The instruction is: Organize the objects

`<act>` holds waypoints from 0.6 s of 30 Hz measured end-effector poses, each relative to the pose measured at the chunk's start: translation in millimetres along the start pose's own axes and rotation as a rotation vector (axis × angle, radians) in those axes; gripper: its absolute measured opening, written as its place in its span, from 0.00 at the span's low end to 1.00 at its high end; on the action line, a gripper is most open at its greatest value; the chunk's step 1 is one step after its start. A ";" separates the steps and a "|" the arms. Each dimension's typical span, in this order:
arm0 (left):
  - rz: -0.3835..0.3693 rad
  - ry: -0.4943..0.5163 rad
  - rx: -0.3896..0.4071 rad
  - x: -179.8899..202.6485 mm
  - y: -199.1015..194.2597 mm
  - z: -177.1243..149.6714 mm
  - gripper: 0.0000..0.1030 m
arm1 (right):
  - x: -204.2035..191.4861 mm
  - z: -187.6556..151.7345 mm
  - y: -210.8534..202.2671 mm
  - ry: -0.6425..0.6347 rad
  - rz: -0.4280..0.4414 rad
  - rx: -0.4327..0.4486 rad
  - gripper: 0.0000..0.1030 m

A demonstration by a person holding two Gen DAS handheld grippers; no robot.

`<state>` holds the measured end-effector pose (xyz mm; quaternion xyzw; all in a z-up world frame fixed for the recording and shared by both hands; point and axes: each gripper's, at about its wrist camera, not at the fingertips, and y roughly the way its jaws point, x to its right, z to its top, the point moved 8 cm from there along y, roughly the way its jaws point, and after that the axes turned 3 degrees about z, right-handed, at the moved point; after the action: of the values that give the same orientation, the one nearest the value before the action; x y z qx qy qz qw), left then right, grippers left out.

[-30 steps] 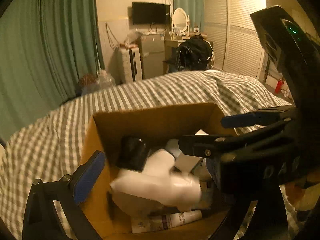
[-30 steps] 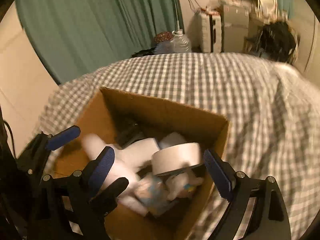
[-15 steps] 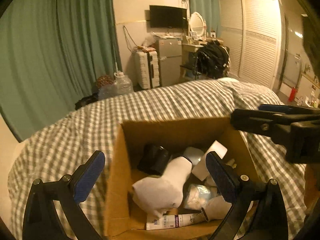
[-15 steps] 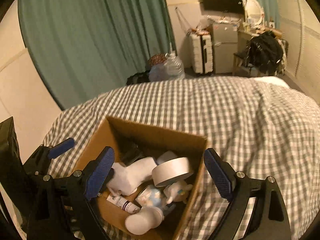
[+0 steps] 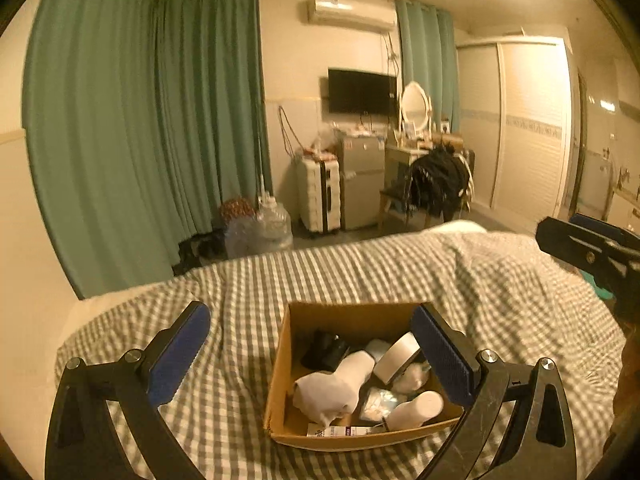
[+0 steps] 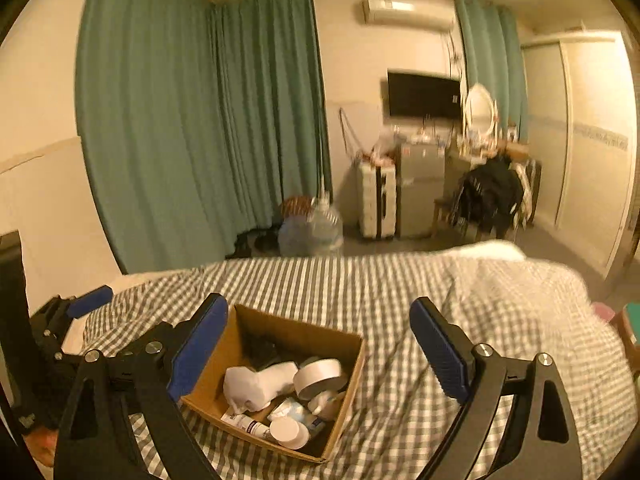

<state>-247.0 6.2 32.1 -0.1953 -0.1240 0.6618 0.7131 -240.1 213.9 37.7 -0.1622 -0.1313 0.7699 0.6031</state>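
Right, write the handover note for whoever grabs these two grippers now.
Left gripper: open, empty, above the bed.
Right gripper: open, empty, also raised clear.
Cardboard box sits on the checkered bedspread. Inside: white sock, tape roll, black item, tube, white bottle, small packets.
Done: these items are boxed.
Left: nothing loose shows on the bed in view; check outside the frame.
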 end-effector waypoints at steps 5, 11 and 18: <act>0.012 0.002 0.087 2.5 -50.3 19.7 1.00 | -9.0 19.8 -58.6 -0.053 -0.052 0.115 0.95; 0.026 -0.032 0.149 2.6 -103.0 22.6 1.00 | -12.3 24.5 -111.9 -0.054 -0.059 0.214 0.96; 0.060 -0.049 0.217 8.5 -142.1 11.4 1.00 | -14.7 9.7 -146.2 -0.066 -0.063 0.289 0.98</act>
<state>-123.9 9.2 104.5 -0.1041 -0.0630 0.6968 0.7069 -111.3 234.4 106.0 -0.0441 -0.0440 0.7665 0.6392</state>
